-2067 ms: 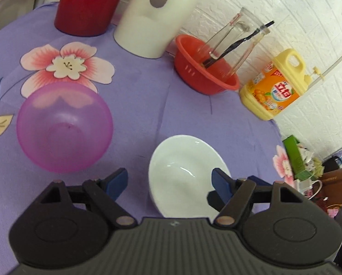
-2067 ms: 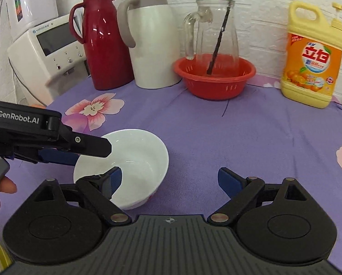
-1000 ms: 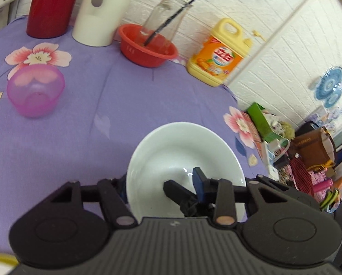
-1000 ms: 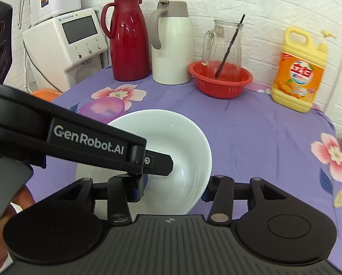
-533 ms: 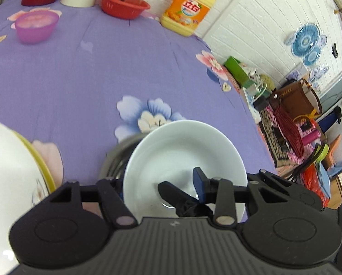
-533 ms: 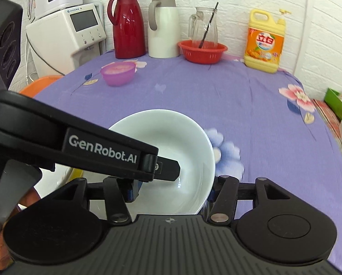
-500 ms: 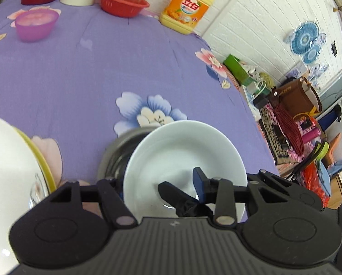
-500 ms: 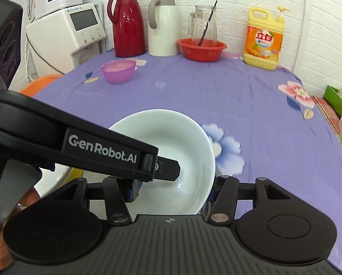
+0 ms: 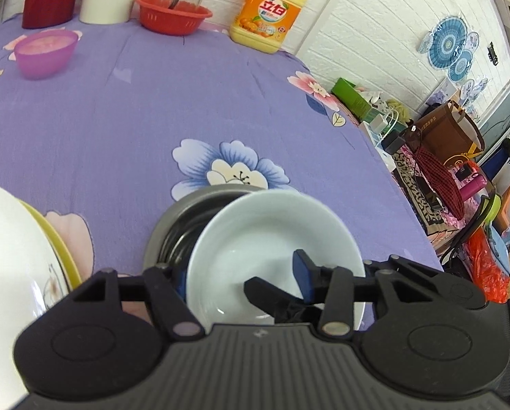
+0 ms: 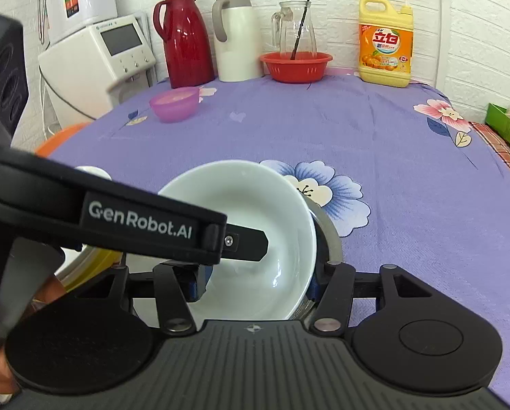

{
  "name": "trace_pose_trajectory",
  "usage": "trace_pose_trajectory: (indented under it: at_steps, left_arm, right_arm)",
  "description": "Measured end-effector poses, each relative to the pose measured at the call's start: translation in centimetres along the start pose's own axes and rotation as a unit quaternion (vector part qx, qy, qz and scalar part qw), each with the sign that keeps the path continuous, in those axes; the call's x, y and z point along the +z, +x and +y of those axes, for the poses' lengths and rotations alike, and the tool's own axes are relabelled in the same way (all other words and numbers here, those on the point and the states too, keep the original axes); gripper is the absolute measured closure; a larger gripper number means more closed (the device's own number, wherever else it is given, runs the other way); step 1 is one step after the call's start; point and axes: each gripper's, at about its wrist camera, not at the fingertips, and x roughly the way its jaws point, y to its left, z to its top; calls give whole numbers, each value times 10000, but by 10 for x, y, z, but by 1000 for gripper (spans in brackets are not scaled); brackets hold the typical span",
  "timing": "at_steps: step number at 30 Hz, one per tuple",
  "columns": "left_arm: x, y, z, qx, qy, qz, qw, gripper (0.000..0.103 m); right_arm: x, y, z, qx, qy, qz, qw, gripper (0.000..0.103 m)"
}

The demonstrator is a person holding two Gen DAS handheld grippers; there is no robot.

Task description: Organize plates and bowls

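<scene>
Left wrist view: white bowl (image 9: 272, 239) sits low centre, nested in a grey metal bowl (image 9: 173, 218) on the purple floral tablecloth (image 9: 118, 119). Left gripper (image 9: 241, 278) straddles the near rim, jaws just opened, pads clear of it. Stacked white and yellow plates (image 9: 32, 246) lower left; pink bowl (image 9: 46, 53) upper left.

Right wrist view: right gripper (image 10: 255, 282) brackets the same white bowl (image 10: 255, 212), jaws parted wide; contact with the rim cannot be told. Left gripper's arm crosses from the left.

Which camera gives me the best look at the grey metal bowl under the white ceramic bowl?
The left wrist view: the grey metal bowl shows its far rim and dark inside beyond the white ceramic bowl. In the right wrist view only a sliver of its rim peeks out at the white bowl's right.
</scene>
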Motion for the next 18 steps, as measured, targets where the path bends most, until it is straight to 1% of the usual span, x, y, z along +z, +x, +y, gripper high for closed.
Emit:
trace_pose_trajectory:
  at_steps: [1,2,3,6,9,12,16,18]
  left_arm:
    - [0,-1,-1,53,49,-59,10000,50]
    - [0,-3,-1,60,75,-88,9999,46]
    - [0,-5,-1,55,87,-120,9999,38]
    - [2,-15,-7,218,230,-365,9988,32]
    - [4,-28,-11,316,377,-614,9969,30]
    - [7,-37,-12,309,441,-732,9959,30]
    - [10,-44,-8,323,499,-862,9945,30]
    - [12,-46,-3,352,512,-905,9940,30]
  right_arm:
    - [0,0,-1,-40,2,-26,10000,9]
    - [0,-1,-2,-35,22,-58,10000,10]
    - [0,-2,-3,-10,72,-95,9999,8]
    - [2,-13,-3,-49,123,-340,9993,0]
    - [0,-28,-1,-312,90,-686,9971,0]
    - [-4,-43,0,-492,179,-937,9942,0]
    - [-14,-55,-3,-510,479,-1095,9915,0]
    - [-17,-57,-5,-490,663,-1109,9904,0]
